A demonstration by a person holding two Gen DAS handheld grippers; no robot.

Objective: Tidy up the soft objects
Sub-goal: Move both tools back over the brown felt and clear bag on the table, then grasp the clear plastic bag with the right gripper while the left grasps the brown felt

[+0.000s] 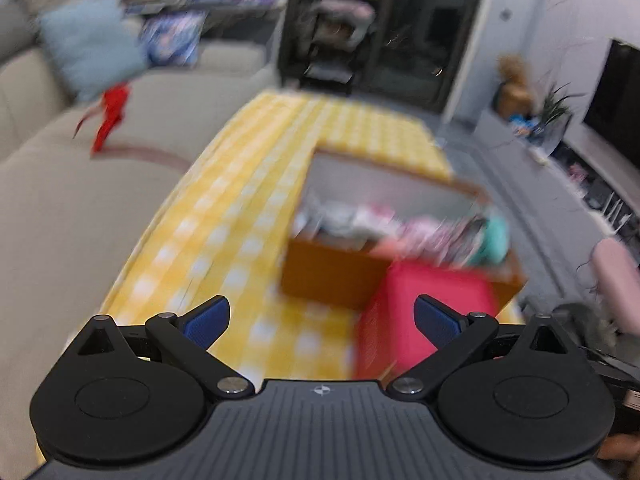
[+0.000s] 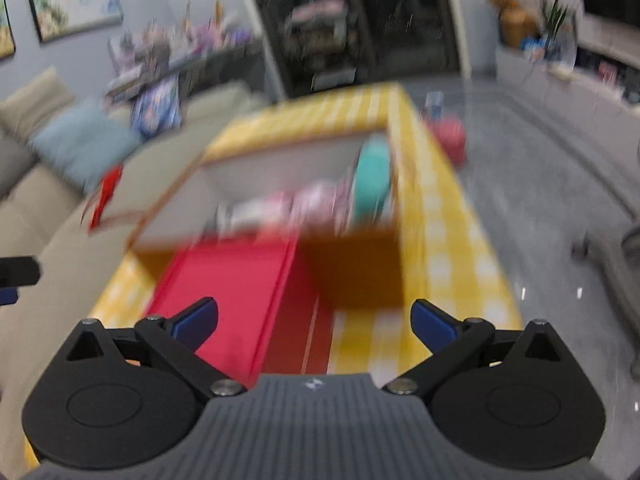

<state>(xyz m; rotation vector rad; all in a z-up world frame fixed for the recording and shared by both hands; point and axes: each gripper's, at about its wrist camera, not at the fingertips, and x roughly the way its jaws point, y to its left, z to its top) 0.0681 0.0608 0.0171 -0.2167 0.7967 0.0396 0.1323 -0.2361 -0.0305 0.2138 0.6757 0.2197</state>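
Two tools are hovering empty above the tabletop's (image 1: 248, 184) near edge, left tool (image 1: 322, 322) and right tool (image 2: 314, 322) both spread apart. Blurred soft items (image 2: 304, 204) are lying in an open box (image 2: 360, 272); they are probably light and squashy, best pinched at a bunched fold.

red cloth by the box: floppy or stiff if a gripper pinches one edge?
Probably floppy: the red cloth lies flat on the yellow checked table, partly over the brown box front. It looks thin, so likely light and apt to drape or drag. Blur hides texture; slipperiness can't be judged.
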